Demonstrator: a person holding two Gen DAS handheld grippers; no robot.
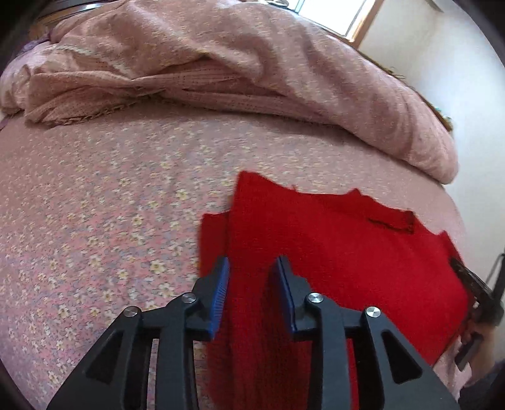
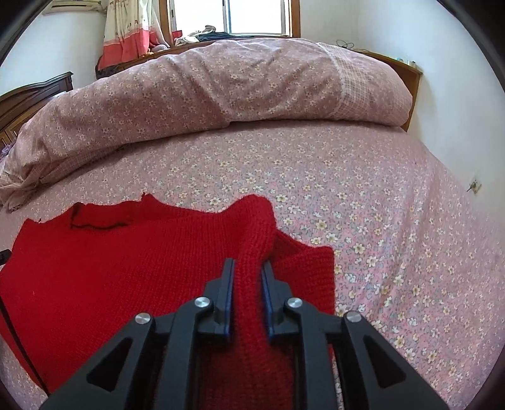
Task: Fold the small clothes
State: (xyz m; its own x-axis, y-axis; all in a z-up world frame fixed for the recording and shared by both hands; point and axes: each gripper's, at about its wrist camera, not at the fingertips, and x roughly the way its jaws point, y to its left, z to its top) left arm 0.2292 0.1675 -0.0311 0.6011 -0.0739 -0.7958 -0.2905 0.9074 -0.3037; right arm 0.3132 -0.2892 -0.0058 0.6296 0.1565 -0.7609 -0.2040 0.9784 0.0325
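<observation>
A red knit sweater [image 1: 347, 258] lies on the flowered pink bed sheet [image 1: 94, 205], partly folded, with its neckline toward the far side. My left gripper [image 1: 251, 261] is over the sweater's left folded edge. Its jaws stand apart and the red fabric lies loose between the blue pads [image 1: 221, 284]. In the right wrist view the sweater [image 2: 110, 268] fills the lower left. A raised ridge of the knit runs up between the jaws of my right gripper [image 2: 248, 263]. That ridge fills the narrow gap, and the pads pinch it near the sweater's right edge.
A rumpled pink duvet [image 2: 205, 88] is heaped across the far side of the bed. Behind it are a window [image 2: 258, 15], a curtain [image 2: 126, 31] and a wooden headboard [image 2: 410, 75]. Flowered sheet [image 2: 394, 220] lies bare to the right of the sweater. White walls close in on the right.
</observation>
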